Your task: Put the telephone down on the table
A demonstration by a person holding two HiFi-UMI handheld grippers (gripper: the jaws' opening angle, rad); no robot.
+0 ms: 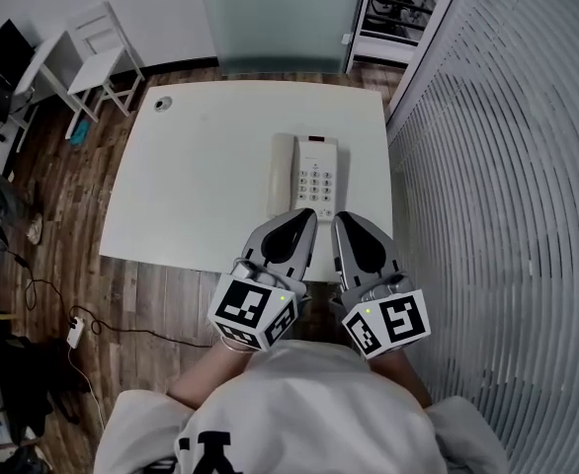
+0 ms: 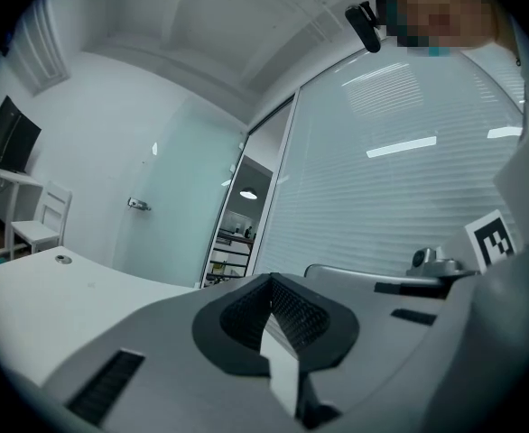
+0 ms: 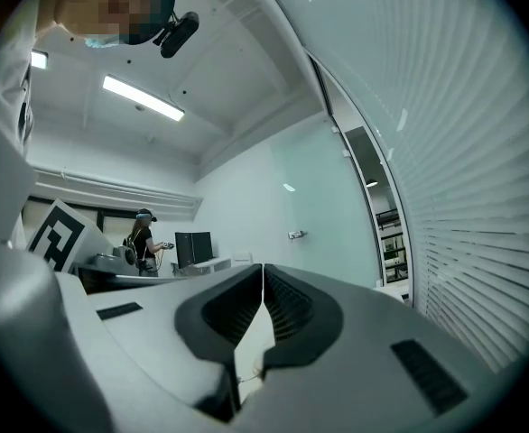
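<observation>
A white telephone (image 1: 306, 174) lies flat on the white table (image 1: 201, 176), right of the middle, its handset resting along the left side of the keypad. My left gripper (image 1: 304, 215) hovers at the table's front edge, tips just short of the phone's near end, jaws shut with nothing between them. Beside it, my right gripper (image 1: 341, 219) is likewise shut and empty. In the left gripper view the left gripper (image 2: 271, 282) points upward over the table (image 2: 48, 282), and the phone is hidden. The right gripper (image 3: 263, 269) looks at the room, not the phone.
A round grommet hole (image 1: 162, 104) sits in the table's far left corner. A white chair (image 1: 97, 52) stands beyond it. A slatted blind wall (image 1: 507, 166) runs along the right. Cables (image 1: 72, 329) lie on the wooden floor. A distant person (image 3: 143, 237) stands by a monitor.
</observation>
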